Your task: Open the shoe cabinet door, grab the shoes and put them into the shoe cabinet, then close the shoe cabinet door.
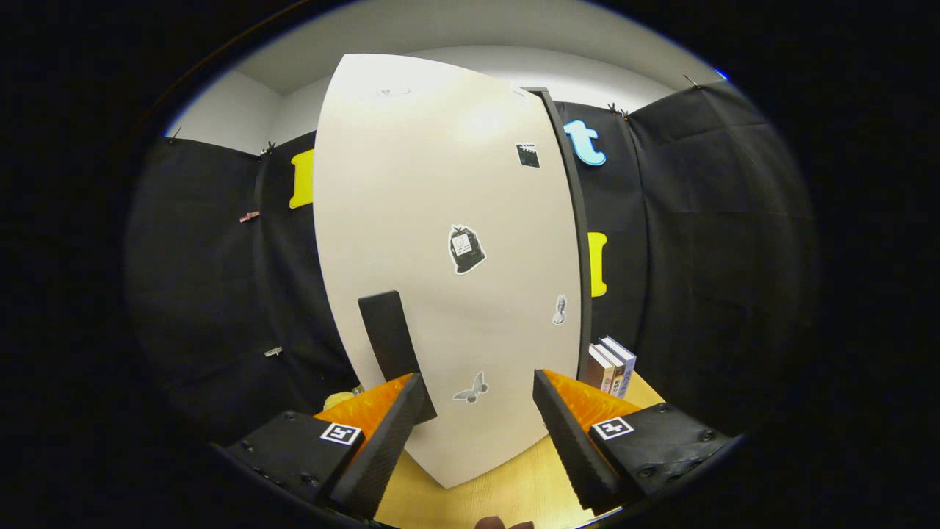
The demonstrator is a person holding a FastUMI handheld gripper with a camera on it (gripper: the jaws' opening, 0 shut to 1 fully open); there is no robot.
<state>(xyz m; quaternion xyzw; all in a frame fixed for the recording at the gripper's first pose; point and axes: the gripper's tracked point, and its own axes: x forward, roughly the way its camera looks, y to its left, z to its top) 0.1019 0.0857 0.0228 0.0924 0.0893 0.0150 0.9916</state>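
Observation:
The white shoe cabinet door stands just ahead of my fingers, its face dotted with small stickers. A dark upright handle sits on the door's lower left, directly beyond my left fingertip and close to it. The door looks shut against the cabinet's dark right edge. My gripper is open, with nothing between its fingers; the handle lies outside the gap, toward the left finger. A pale yellowish object peeks out behind the left finger; I cannot tell what it is.
The cabinet stands on a light wooden table. Several books stand upright to the right of the cabinet, beyond the right finger. Black cloth walls close in the booth on both sides.

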